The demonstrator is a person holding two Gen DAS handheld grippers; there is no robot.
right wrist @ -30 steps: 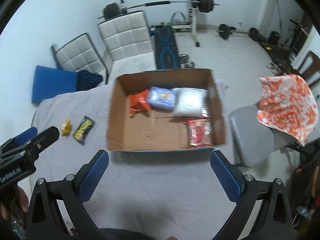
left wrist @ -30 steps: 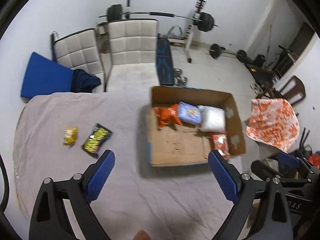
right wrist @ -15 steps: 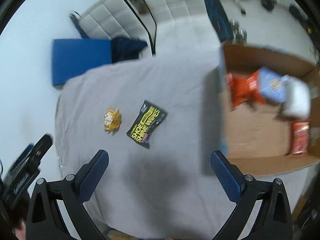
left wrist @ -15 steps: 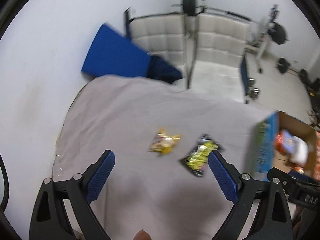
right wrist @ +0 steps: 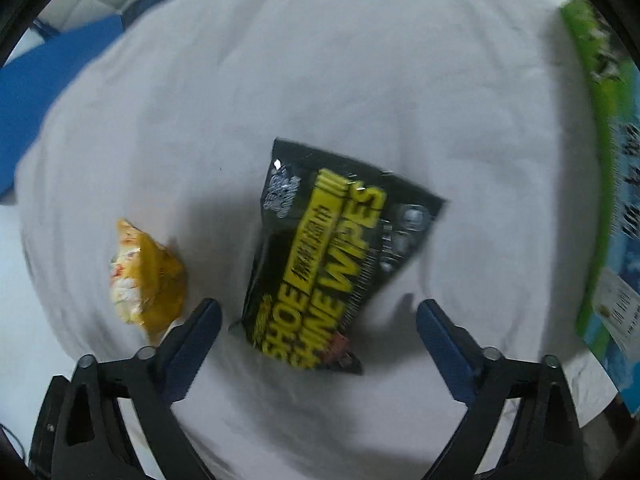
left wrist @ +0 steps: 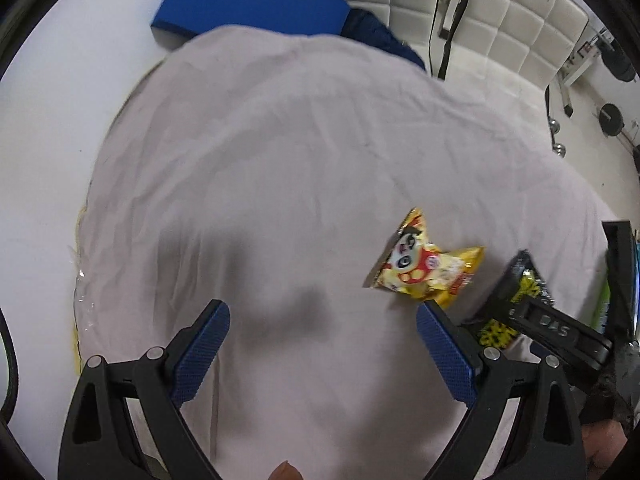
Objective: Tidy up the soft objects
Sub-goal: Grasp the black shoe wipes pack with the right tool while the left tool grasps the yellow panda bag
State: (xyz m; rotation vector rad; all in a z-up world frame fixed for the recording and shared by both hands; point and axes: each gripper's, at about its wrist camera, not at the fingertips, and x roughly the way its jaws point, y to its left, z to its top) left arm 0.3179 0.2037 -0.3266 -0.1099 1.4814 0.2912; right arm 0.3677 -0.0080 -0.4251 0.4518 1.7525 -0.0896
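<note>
The right gripper [right wrist: 318,320] hangs low over the black shoe-wipes packet [right wrist: 332,256] on the sheet-covered desk [right wrist: 360,80], fingers spread wide around its near end and empty. The left gripper [left wrist: 322,320] hovers beside it, fingers likewise spread and empty, its right fingertip near the yellow snack packet [left wrist: 424,272].

Black pouch [right wrist: 334,256]: large yellow lettering reads "SHOE SHINE WIPES", running lengthwise along the pack (a smaller yellow band above it is too blurred to read). In the left wrist view the same pouch [left wrist: 516,300] shows only yellow fragments. Right tongs [left wrist: 560,326], seen from the left wrist view: pale raised letters "DAS" on the black body, upside down. Yellow packet [left wrist: 424,270]: a cartoon face, its print unreadable. Box [right wrist: 604,208] side: printed panels and a white label, all blurred.
</note>
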